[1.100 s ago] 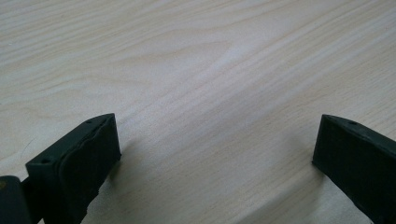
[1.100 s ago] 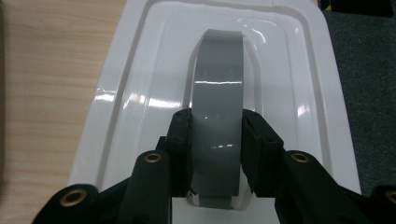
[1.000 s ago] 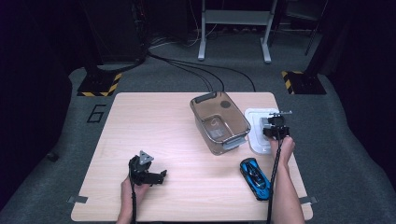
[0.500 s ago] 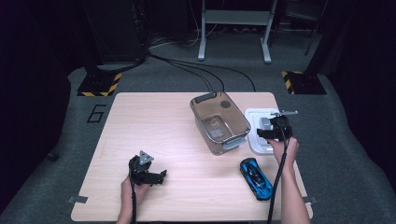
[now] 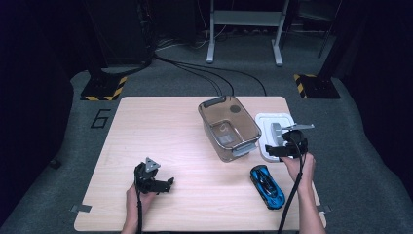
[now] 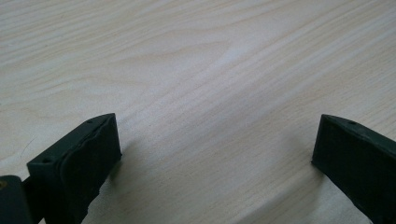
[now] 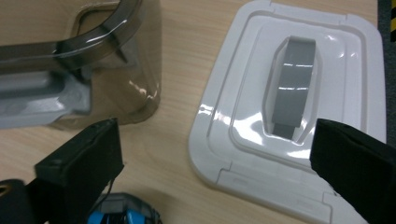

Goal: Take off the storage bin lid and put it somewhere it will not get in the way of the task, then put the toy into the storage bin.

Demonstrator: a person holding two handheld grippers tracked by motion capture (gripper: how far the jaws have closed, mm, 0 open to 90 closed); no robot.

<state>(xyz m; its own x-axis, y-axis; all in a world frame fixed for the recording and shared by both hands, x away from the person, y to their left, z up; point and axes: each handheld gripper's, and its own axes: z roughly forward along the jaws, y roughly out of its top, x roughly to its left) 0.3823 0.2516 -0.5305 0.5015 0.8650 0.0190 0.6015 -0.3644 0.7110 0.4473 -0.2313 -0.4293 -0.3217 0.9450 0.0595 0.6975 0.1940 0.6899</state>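
A clear smoky plastic bin [image 5: 229, 127] with grey latches stands open and empty right of the table's middle. Its white lid [image 5: 272, 135] with a grey handle [image 7: 293, 79] lies flat beside it on the right. A blue toy car [image 5: 267, 185] lies near the front right edge. My right gripper [image 5: 281, 148] hovers open over the lid's near edge, jaws wide; in the right gripper view [image 7: 212, 158] the lid [image 7: 299, 98], the bin's corner [image 7: 98, 60] and the car's roof [image 7: 123, 215] show. My left gripper [image 5: 163, 185] rests open at the front left over bare wood [image 6: 210, 93].
The wooden table [image 5: 160, 131] has free room across its left and middle. Beyond its far edge are black cables [image 5: 204, 73], a metal stand [image 5: 243, 24] and yellow-black striped floor blocks [image 5: 104, 87].
My right gripper has shifted slightly toward the front and left over the lid's near edge. The left gripper has stayed still.
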